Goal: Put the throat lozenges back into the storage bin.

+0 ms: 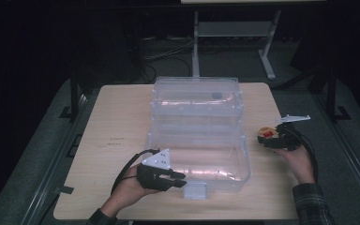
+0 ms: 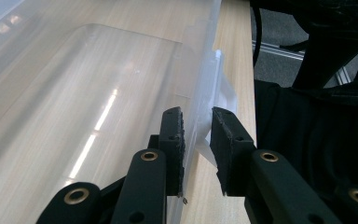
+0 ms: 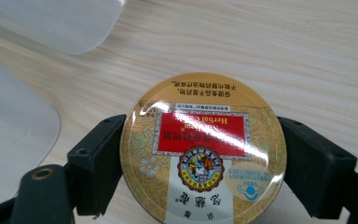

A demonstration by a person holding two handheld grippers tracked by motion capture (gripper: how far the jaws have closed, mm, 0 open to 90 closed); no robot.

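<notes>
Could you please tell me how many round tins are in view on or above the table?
1. The round tin sits between the right gripper's jaws, right of the clear plastic box. The box looks empty of tins, though glare could hide something.

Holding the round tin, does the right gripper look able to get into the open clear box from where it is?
Probably yes: the right gripper holds the tin beside the clear box, whose lid stands open.

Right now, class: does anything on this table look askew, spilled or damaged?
Nothing stands out. The clear plastic bin sits square with its lid open, the left gripper straddles its front wall, and the right gripper holds an intact round tin.
</notes>
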